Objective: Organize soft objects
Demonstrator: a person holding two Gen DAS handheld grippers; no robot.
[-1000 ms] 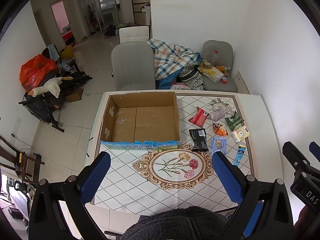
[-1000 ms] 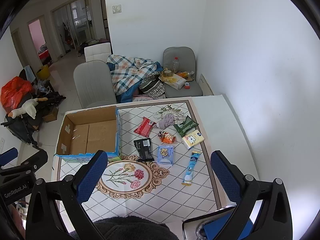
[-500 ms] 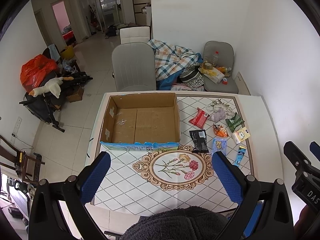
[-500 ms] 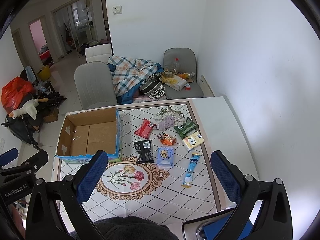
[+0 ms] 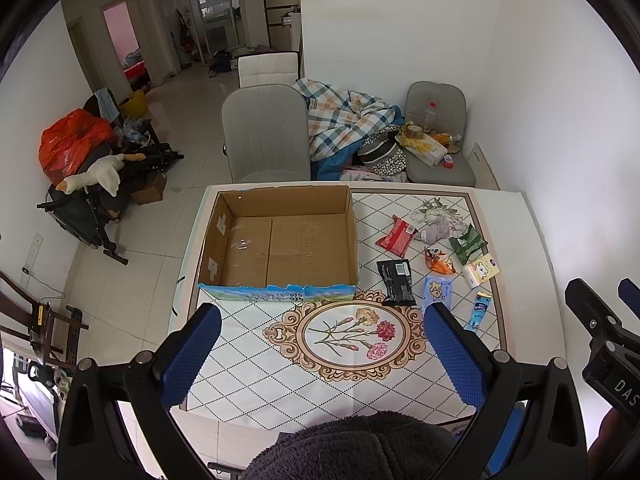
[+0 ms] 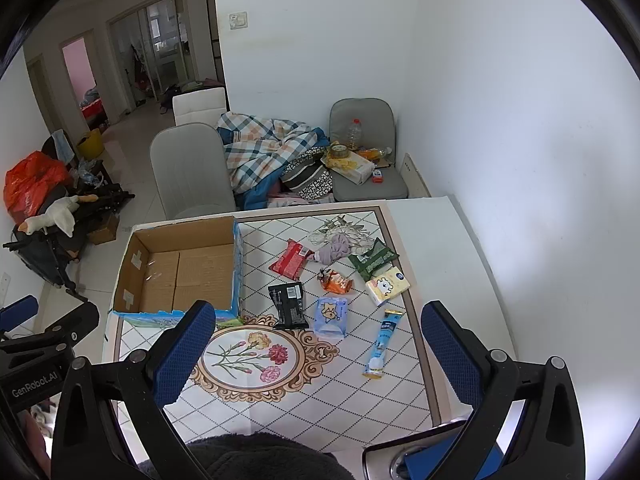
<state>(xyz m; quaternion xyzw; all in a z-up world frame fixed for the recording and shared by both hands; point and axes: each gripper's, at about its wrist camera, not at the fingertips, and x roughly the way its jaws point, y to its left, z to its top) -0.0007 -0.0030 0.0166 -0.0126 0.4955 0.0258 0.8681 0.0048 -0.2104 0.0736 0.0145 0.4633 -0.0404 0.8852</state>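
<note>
Right wrist: blue tube (image 6: 383,342) whole (left: half-hidden)

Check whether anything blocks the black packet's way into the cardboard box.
Nothing visible lies between the black packet and the cardboard box; only bare tablecloth separates them. The box's right wall faces the packet, so it must be lifted over. The box is open and looks empty.

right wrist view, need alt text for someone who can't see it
An open right gripper hangs above a patterned table, holding nothing. On the table, an empty cardboard box sits at the left, with small soft packets to its right, among them a black packet and a blue tube. Chairs and a plaid blanket lie beyond.
</note>
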